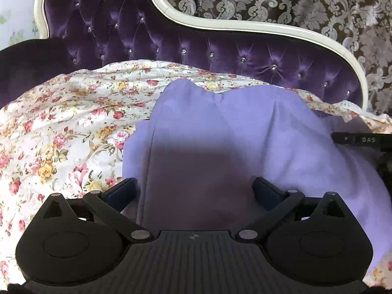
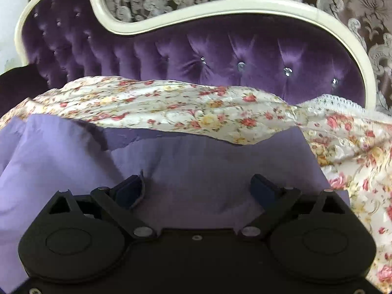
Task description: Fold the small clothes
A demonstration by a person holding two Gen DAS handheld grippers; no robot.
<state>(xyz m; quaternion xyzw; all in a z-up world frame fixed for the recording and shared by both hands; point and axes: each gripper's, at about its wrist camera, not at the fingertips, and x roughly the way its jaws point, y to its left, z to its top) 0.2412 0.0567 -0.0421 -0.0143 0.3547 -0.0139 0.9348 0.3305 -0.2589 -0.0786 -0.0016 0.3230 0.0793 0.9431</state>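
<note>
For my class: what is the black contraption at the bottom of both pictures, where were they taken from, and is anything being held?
Each picture comes from a camera mounted on a hand-held gripper, looking forward along its two fingers. One shows the left gripper, the other the right gripper. Both stand open above a lilac garment, holding nothing. The garment lies spread on a floral cover, in front of a purple tufted backrest with a cream frame. The other gripper's dark edge shows at the right of the left view.
</note>
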